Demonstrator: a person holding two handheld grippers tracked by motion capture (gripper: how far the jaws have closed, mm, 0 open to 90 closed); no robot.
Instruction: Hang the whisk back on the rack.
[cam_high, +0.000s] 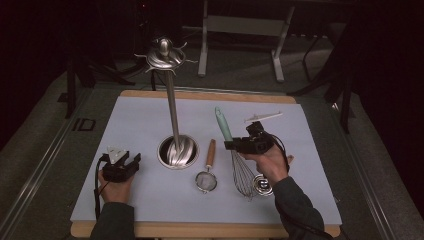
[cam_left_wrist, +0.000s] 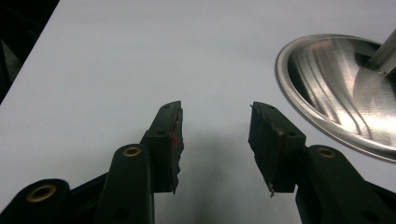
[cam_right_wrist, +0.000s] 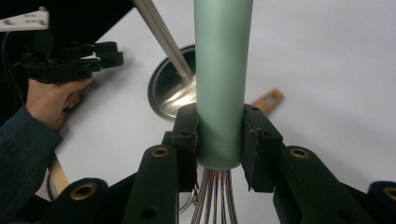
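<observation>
Just right of the utensil stand's steel base, the right hand-held gripper clamps the whisk's green handle; the left hand-held gripper rests left of it, jaws apart, holding nothing.

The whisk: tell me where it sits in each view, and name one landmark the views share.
High view: whisk right of centre, green handle clamped in the right gripper.
Left gripper view: not in it.
Right gripper view: whisk upright in the middle, handle between the jaws, wires below.
Shared landmark: the round steel stand base.
</observation>
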